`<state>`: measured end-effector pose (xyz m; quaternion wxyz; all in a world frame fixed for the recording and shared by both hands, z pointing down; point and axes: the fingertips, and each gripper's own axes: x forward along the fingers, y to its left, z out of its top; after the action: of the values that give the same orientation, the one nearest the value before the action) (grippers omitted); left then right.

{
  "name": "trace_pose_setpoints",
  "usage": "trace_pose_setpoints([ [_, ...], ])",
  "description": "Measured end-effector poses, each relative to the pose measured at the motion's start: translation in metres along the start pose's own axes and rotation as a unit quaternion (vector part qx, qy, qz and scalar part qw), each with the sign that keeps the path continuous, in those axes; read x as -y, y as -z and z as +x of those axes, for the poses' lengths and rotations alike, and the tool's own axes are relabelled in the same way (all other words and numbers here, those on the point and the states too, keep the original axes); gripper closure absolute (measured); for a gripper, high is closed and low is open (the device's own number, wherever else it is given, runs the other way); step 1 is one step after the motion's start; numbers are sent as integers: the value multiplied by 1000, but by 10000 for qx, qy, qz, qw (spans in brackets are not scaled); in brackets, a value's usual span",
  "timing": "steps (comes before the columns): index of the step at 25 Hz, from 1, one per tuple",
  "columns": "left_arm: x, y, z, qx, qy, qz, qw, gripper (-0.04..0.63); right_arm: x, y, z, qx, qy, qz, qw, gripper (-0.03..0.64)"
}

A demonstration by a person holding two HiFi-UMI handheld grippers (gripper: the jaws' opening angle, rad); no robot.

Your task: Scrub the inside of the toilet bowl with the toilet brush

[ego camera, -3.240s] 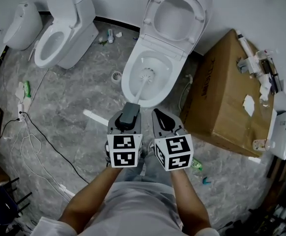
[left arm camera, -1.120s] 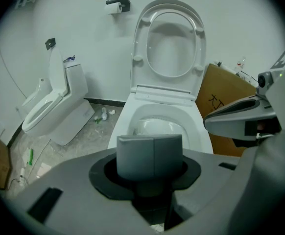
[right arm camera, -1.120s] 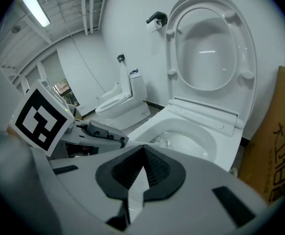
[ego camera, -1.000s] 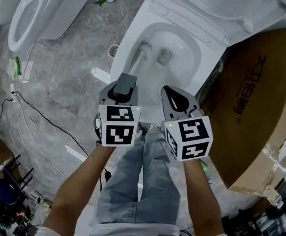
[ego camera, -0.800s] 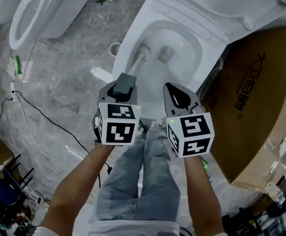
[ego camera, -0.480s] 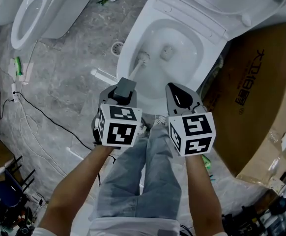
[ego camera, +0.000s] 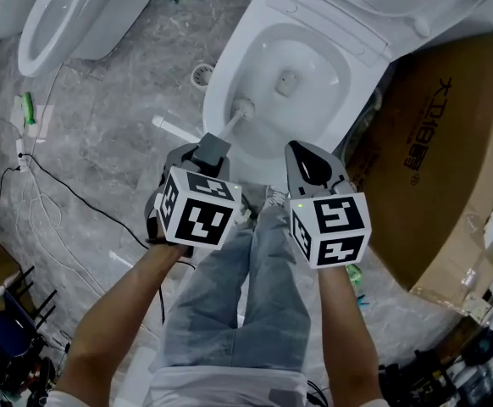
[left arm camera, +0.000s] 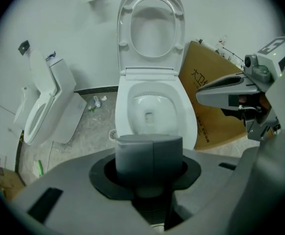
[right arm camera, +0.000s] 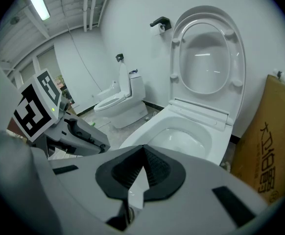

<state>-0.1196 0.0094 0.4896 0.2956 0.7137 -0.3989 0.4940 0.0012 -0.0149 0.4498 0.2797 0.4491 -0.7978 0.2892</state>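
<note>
An open white toilet bowl (ego camera: 314, 58) fills the top middle of the head view, its seat and lid raised. The toilet brush's white head (ego camera: 243, 108) rests against the bowl's near-left inner wall. Its shaft runs down to my left gripper (ego camera: 214, 149), which is shut on the grey handle end (left arm camera: 150, 153). The bowl (left arm camera: 132, 106) lies straight ahead in the left gripper view. My right gripper (ego camera: 308, 164) hovers beside it over the bowl's front rim, shut with nothing between its pads (right arm camera: 141, 173). The bowl (right arm camera: 181, 136) and lid (right arm camera: 206, 58) lie beyond it.
A second toilet (ego camera: 56, 15) stands at the upper left. A big cardboard box (ego camera: 450, 159) presses against the bowl's right side. Cables (ego camera: 52, 219) trail over the grey floor at left, near a floor drain (ego camera: 201, 75). The person's legs stand directly below the grippers.
The brush head has slid from the bowl's left wall down toward its near-left rim. My left gripper has tilted and shifted slightly left. The right gripper has barely moved.
</note>
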Motion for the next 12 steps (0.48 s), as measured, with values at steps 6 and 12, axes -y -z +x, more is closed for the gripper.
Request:
trace_pose_setpoints([
  [6,6,3,-7,-219,183,235,9993,439,2,2,-5,-22,29,90,10000,618],
  [12,17,6,-10,-428,465,378,9973,439,6,5,-5,-32,64,133,9999,618],
])
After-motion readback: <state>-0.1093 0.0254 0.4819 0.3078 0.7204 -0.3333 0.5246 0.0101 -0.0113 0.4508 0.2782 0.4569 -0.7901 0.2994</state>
